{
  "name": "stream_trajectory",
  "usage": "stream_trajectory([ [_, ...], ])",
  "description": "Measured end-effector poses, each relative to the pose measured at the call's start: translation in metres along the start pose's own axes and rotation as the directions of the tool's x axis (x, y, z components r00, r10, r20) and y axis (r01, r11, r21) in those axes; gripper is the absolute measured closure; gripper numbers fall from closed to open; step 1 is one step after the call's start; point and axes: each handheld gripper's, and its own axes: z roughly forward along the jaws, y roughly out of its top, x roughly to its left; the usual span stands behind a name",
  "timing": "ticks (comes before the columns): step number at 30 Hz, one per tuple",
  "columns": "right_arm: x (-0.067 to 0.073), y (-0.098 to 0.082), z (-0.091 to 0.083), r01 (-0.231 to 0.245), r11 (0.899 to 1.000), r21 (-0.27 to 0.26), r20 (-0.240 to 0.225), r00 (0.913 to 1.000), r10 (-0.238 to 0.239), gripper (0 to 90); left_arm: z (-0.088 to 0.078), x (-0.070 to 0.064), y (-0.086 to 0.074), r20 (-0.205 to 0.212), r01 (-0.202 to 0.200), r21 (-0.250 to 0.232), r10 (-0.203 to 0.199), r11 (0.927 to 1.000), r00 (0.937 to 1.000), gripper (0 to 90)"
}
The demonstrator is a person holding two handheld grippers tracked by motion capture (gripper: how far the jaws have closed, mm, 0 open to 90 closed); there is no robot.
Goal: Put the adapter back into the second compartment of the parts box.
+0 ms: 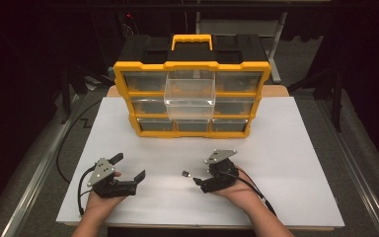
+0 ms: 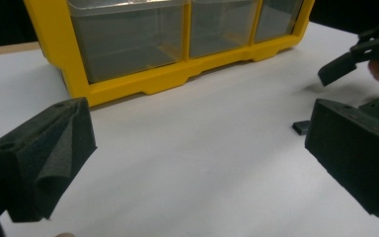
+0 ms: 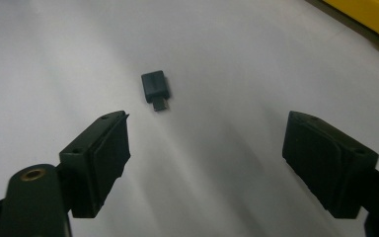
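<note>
A small black plug adapter [image 1: 185, 174] lies flat on the white table top [image 1: 286, 148]. In the right gripper view the adapter [image 3: 155, 89] sits just ahead of my right gripper [image 3: 205, 123], nearer its left jaw; the jaws stand apart and hold nothing. From above, the right gripper [image 1: 201, 177] is immediately right of the adapter, held low over the table. My left gripper [image 1: 127, 166] rests open at the front left, pointing right towards the adapter [image 2: 302, 127]. Its own view has its jaws [image 2: 197, 113] wide with bare table between them.
A yellow and black drawer organizer [image 1: 192, 66] stands at the back middle of the table, its carry handle [image 1: 192, 39] on top. One clear drawer [image 1: 190, 94] in the upper middle is pulled out. The right gripper's jaw [image 2: 340, 66] appears far right in the left gripper view.
</note>
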Motion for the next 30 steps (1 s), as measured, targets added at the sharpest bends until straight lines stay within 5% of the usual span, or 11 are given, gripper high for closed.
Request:
stream_trajectory([
  [11,0.007,0.018,0.013,0.006,1.0,-0.013,-0.051,0.9987,-0.007,31.5,0.001,0.0,0.0,0.001,0.0,0.005,0.0,1.0,1.0,0.3],
  [20,0.01,0.029,0.02,0.028,0.999,-0.032,-0.095,0.995,-0.031,58.6,0.001,0.0,0.0,0.006,-0.001,0.006,0.001,1.0,1.0,0.3],
  [30,0.013,0.029,0.033,0.071,0.997,0.023,-0.125,0.9898,-0.068,68.4,0.0,0.0,0.0,0.001,0.004,0.0,-0.004,1.0,1.0,0.3],
])
